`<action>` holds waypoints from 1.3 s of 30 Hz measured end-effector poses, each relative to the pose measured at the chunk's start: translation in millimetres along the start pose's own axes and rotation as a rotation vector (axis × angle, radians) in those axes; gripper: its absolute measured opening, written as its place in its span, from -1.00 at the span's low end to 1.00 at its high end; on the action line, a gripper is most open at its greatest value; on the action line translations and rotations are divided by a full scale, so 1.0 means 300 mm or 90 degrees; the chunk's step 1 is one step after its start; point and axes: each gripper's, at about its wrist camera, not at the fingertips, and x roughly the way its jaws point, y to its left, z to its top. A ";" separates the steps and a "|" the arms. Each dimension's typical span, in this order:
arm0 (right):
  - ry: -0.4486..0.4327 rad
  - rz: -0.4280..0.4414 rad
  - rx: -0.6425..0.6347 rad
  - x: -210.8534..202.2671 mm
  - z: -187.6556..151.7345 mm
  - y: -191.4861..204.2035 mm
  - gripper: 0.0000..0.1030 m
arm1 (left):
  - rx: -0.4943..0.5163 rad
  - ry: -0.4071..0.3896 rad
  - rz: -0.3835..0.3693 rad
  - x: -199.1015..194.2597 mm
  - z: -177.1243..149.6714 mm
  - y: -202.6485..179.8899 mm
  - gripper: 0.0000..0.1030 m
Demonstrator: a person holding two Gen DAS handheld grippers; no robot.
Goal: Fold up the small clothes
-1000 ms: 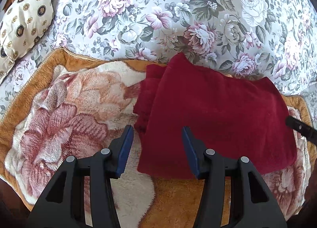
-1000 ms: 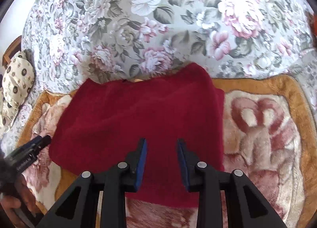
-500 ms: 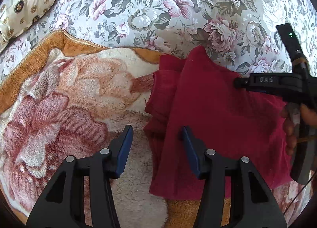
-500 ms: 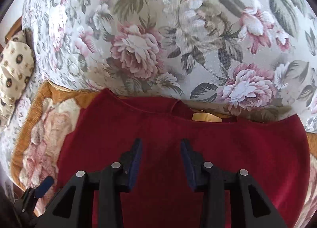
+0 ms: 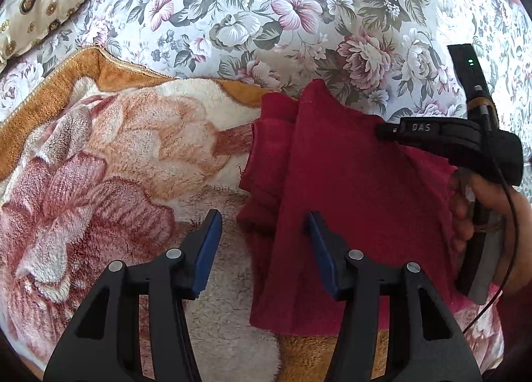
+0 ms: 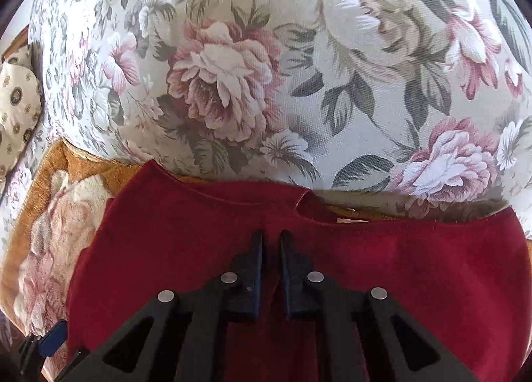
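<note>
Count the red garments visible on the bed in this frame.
1. A single red garment lies on the fleece blanket, the right gripper pinching its far edge near the floral quilt. Folded layers could hide another.

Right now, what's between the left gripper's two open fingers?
In the left wrist view, the left gripper frames bare fleece blanket and the red garment's folded left edge, which reaches its right finger. Nothing else lies there.

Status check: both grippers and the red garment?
Left gripper open, over red garment edge. Right gripper pinched on garment's far edge. Nothing in the way.
</note>
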 end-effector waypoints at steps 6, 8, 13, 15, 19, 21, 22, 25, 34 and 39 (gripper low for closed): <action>-0.045 0.099 0.003 -0.151 -0.030 0.057 -0.50 | -0.010 -0.017 0.000 -0.036 0.003 0.015 0.03; -0.021 0.117 -0.019 -0.108 -0.034 0.137 -0.51 | -0.010 -0.011 0.007 -0.028 -0.001 0.015 0.03; 0.040 0.106 0.000 0.048 -0.075 0.222 -0.51 | 0.003 -0.012 0.009 -0.018 0.003 -0.001 0.03; 0.047 0.121 0.024 0.002 -0.076 0.180 -0.51 | 0.008 -0.014 0.007 -0.022 0.000 -0.006 0.03; -0.028 0.000 0.037 -0.221 -0.094 -0.033 -0.51 | 0.010 -0.010 0.001 -0.022 -0.004 -0.010 0.02; -0.055 -0.113 0.028 -0.306 -0.095 -0.153 -0.43 | 0.007 -0.014 0.002 -0.024 -0.005 -0.009 0.03; -0.057 -0.160 0.027 -0.330 -0.094 -0.210 -0.40 | 0.005 -0.015 0.002 -0.024 -0.005 -0.008 0.03; -0.022 -0.286 0.058 -0.328 -0.084 -0.388 -0.30 | -0.004 -0.012 0.000 -0.016 -0.007 -0.005 0.03; 0.015 -0.311 0.097 -0.197 -0.103 -0.508 -0.88 | 0.018 -0.006 0.011 0.021 -0.013 -0.035 0.05; -0.032 -0.278 0.127 -0.313 -0.124 -0.476 -0.88 | 0.012 -0.011 0.004 0.001 -0.014 -0.021 0.05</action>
